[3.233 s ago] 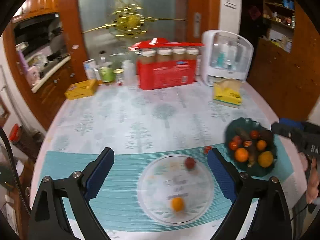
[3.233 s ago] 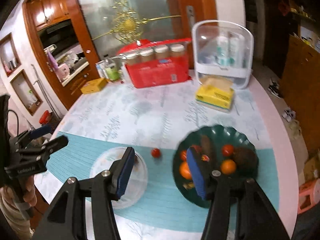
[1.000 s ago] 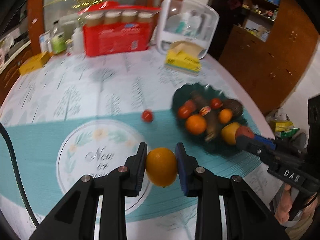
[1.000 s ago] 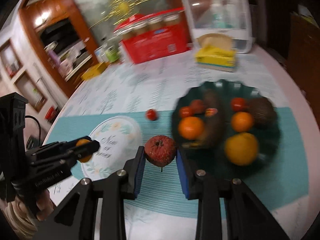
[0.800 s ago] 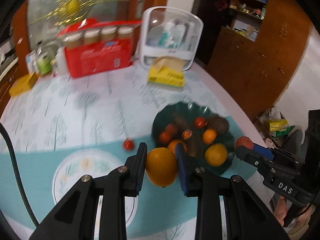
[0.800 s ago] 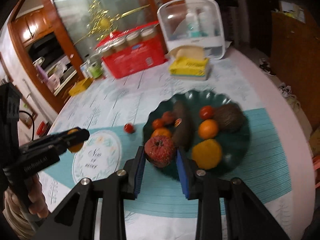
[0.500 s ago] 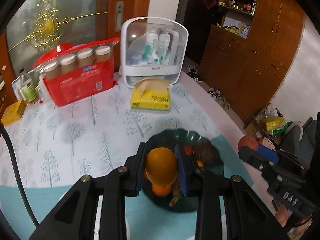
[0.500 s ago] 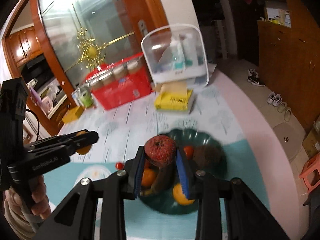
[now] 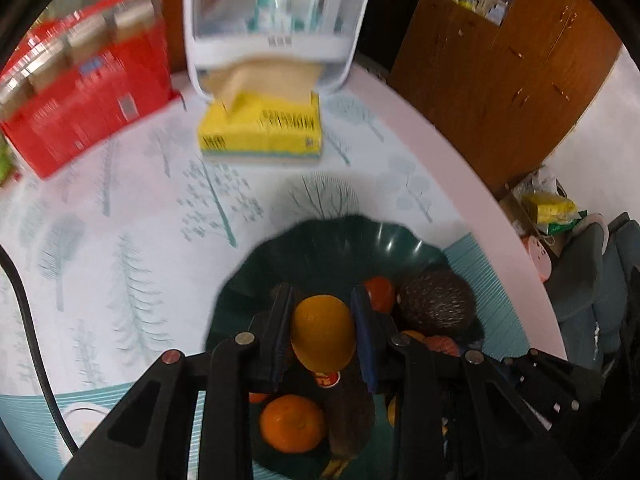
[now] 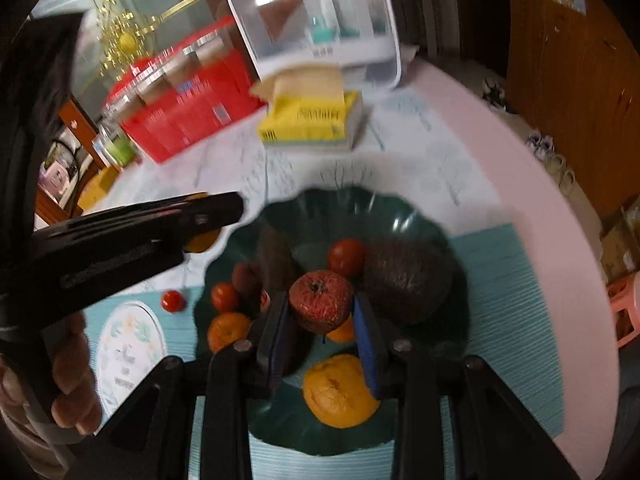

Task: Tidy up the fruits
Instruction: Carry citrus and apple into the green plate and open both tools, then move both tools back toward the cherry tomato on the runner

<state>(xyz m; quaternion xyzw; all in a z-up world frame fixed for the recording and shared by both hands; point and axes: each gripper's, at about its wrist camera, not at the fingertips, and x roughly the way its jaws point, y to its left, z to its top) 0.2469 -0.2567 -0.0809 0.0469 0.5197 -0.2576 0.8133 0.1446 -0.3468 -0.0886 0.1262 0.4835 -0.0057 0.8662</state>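
My left gripper (image 9: pixel 322 314) is shut on an orange (image 9: pixel 323 338) and holds it over the dark green fruit plate (image 9: pixel 320 244). My right gripper (image 10: pixel 320 314) is shut on a wrinkled red apple (image 10: pixel 321 301) above the same plate (image 10: pixel 408 216). The plate holds oranges (image 10: pixel 340 390), small tomatoes (image 10: pixel 346 256), a dark brown avocado (image 10: pixel 404 280) and other fruit. A small red tomato (image 10: pixel 173 300) lies on the teal mat left of the plate. The left gripper's arm (image 10: pixel 120 236) shows at the left of the right wrist view.
A yellow tissue pack (image 9: pixel 262 128) lies behind the plate, with a white storage box (image 9: pixel 276 20) and a red box of jars (image 9: pixel 84 80) further back. A round printed coaster (image 10: pixel 130 344) lies at the left. The table's edge (image 10: pixel 560 216) curves at the right.
Both grippers have moved closer and lower over the green plate, each still holding its fruit. The plate now fills the lower middle of both views.
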